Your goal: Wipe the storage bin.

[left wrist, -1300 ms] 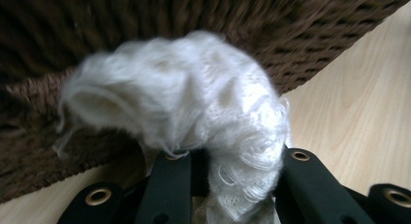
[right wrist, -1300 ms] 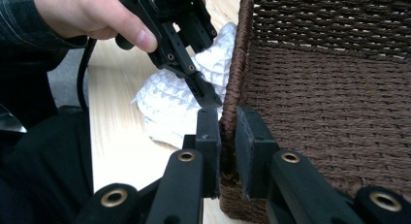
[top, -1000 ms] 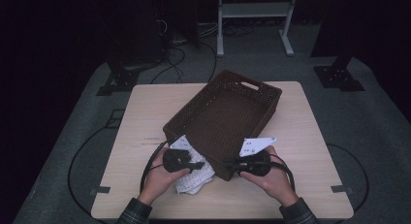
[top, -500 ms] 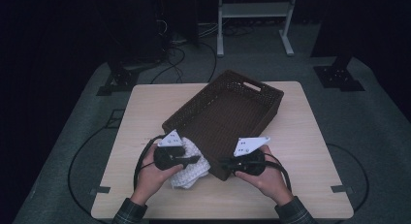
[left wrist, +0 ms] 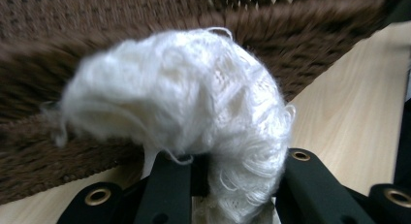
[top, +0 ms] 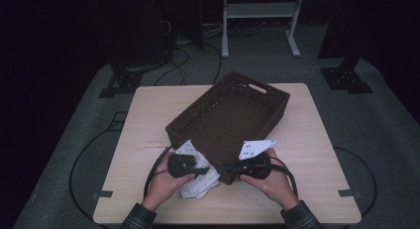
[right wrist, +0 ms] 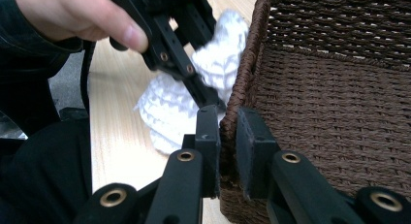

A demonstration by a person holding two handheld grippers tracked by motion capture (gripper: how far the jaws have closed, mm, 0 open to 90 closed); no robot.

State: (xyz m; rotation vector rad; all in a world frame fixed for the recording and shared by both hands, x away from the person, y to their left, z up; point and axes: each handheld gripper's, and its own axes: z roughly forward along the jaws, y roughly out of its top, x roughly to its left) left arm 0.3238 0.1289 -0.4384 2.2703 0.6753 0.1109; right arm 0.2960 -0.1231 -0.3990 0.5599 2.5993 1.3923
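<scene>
A dark brown woven basket (top: 233,115) stands askew on the wooden table (top: 148,115). Just left of its near corner, my left gripper (top: 204,170) is shut on a white knitted cloth (top: 200,185). Up close the fluffy cloth (left wrist: 189,103) bulges out from between the jaws of the left gripper (left wrist: 228,185), with the basket wall (left wrist: 72,44) right behind it. My right gripper (top: 232,166) is shut on the basket's near corner. In its own view the right gripper (right wrist: 228,132) clamps the woven rim (right wrist: 249,64), one jaw outside and one inside. The left gripper (right wrist: 206,100) and cloth (right wrist: 167,110) lie just beyond.
Bare tabletop lies left of the basket (top: 143,140) and to its right (top: 317,154). The person's hands (top: 163,184) come in over the near table edge. Cables trail from both grippers. A white metal stand (top: 260,11) and dark equipment bases sit on the floor beyond the table.
My left gripper with the cloth drew a little left, away from the basket, then came back against its wall. My right gripper has kept its hold on the rim.
</scene>
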